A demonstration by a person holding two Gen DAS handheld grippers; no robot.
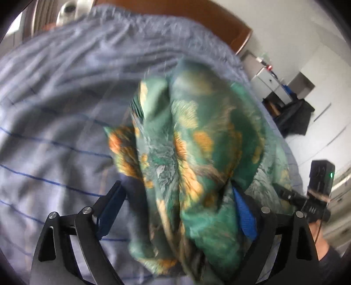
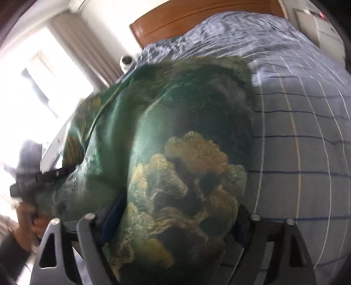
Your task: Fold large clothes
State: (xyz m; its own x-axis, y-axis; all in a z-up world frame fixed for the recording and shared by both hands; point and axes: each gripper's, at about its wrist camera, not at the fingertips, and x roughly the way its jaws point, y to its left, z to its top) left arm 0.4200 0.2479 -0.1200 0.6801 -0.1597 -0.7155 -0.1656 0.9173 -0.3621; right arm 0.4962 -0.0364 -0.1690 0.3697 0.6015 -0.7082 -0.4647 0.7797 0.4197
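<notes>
A green garment [image 1: 197,142] with orange and yellow flower print hangs bunched over the blue checked bed cover [image 1: 54,109]. My left gripper [image 1: 177,210] has the cloth draped between its blue-padded fingers [image 1: 245,214]; its jaws stand well apart, so its grip is unclear. In the right wrist view the same garment [image 2: 175,164] fills the middle and covers my right gripper [image 2: 175,221], whose fingers [image 2: 114,214] flank the cloth. The other gripper shows at the right edge of the left view [image 1: 318,188] and at the left edge of the right view [image 2: 37,177].
The bed cover [image 2: 296,131] spreads to the right, with a wooden headboard [image 2: 197,19] behind. A bright window with curtains [image 2: 43,76] is at the left. White drawers [image 1: 269,81] and dark clothing [image 1: 296,114] stand beside the bed.
</notes>
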